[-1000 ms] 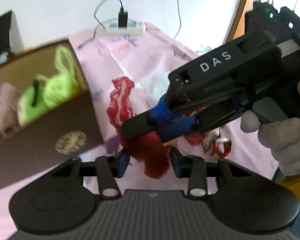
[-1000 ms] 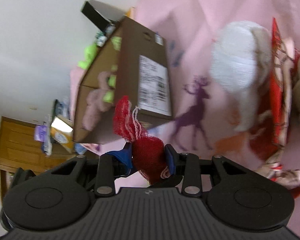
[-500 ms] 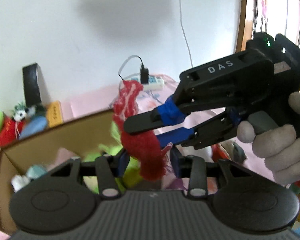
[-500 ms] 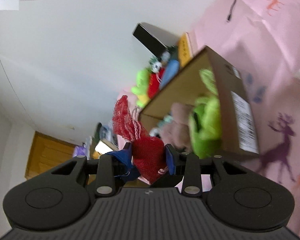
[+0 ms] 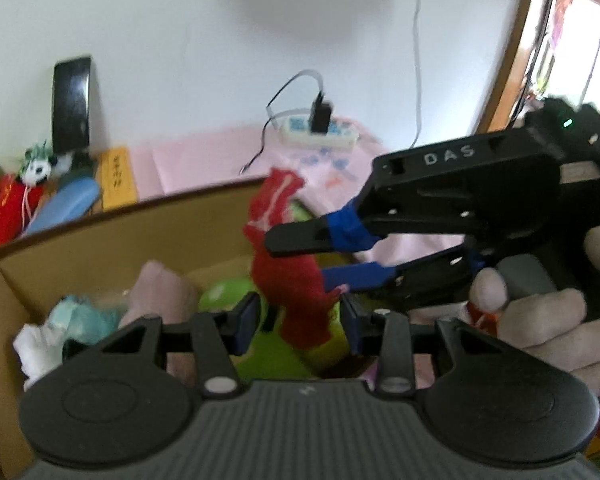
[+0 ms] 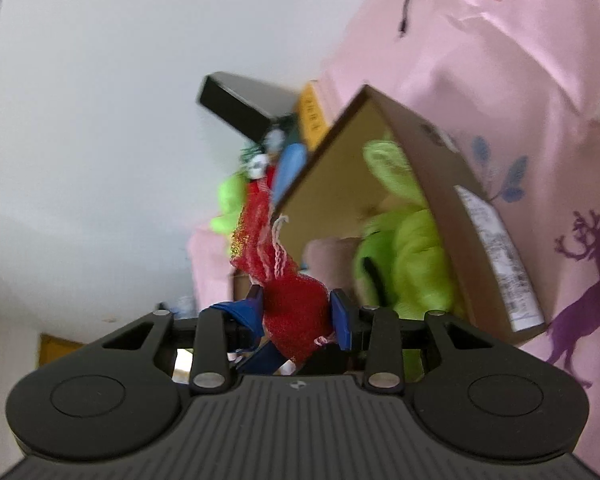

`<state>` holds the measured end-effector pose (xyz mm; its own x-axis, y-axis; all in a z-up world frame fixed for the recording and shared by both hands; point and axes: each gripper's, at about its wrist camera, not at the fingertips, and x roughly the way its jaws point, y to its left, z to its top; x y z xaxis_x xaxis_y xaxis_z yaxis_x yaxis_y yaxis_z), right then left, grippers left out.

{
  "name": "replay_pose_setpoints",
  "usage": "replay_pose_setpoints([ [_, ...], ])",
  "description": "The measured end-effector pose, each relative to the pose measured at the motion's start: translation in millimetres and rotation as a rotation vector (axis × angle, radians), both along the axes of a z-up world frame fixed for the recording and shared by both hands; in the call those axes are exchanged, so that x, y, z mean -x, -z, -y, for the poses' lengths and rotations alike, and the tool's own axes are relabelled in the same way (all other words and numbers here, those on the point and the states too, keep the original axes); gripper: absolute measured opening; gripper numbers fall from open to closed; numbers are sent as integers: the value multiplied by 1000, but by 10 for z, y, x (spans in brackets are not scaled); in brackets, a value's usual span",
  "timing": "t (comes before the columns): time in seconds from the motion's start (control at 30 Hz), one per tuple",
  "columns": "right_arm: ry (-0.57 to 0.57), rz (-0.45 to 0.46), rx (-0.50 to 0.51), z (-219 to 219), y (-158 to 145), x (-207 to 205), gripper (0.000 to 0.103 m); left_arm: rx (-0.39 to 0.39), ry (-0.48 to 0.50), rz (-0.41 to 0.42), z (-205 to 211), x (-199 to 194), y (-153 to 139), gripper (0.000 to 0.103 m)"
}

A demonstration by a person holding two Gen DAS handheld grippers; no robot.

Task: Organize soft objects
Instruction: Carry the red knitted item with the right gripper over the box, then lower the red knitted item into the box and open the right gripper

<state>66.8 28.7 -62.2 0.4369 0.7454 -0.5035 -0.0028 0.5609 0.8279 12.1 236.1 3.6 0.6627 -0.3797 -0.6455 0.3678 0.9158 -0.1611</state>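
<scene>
A red mesh pouf point(image 5: 296, 276) hangs over the open cardboard box point(image 5: 120, 216). My left gripper point(image 5: 300, 320) has its pads close against the pouf's lower end. My right gripper point(image 5: 296, 260) reaches in from the right and brackets the pouf's middle. In the right wrist view the pouf point(image 6: 296, 308) fills the span between the right gripper point(image 6: 298, 308) pads, whose jaws are opening. A blue-taped left finger point(image 6: 240, 316) shows beside it. Inside the box point(image 6: 440, 152) lie a green plush point(image 6: 412, 248), a pink plush point(image 5: 160, 288) and a teal soft thing point(image 5: 80, 316).
A gloved hand point(image 5: 540, 320) holds the right gripper. A pink cloth with deer prints point(image 6: 500, 60) covers the table. Behind the box along the wall stand a black box point(image 5: 72, 100), a panda toy point(image 5: 36, 164), red and blue soft things, and a power strip point(image 5: 320, 136).
Both grippers carried the red pouf from above the pink cloth to above the open box. The right gripper's pads stand slightly wider apart than before.
</scene>
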Motion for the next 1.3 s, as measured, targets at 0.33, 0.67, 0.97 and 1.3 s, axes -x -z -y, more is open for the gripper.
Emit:
replay_pose_setpoints([
  [0.33,24,131,224,-197,-81,76,18,11,-17,-105,-166,-150,285,39],
  [0.67,34,150,396,-269,-208,67,23,57,-4,-62,-217,-91,244,45],
  [0.97,43,202,386,-237,-284,214,23,9,-16,-16,-93,-111,204,45],
  [1.3,41,293,478,-231,-337,394,23,-32,-97,-24,-152,102,166,48],
])
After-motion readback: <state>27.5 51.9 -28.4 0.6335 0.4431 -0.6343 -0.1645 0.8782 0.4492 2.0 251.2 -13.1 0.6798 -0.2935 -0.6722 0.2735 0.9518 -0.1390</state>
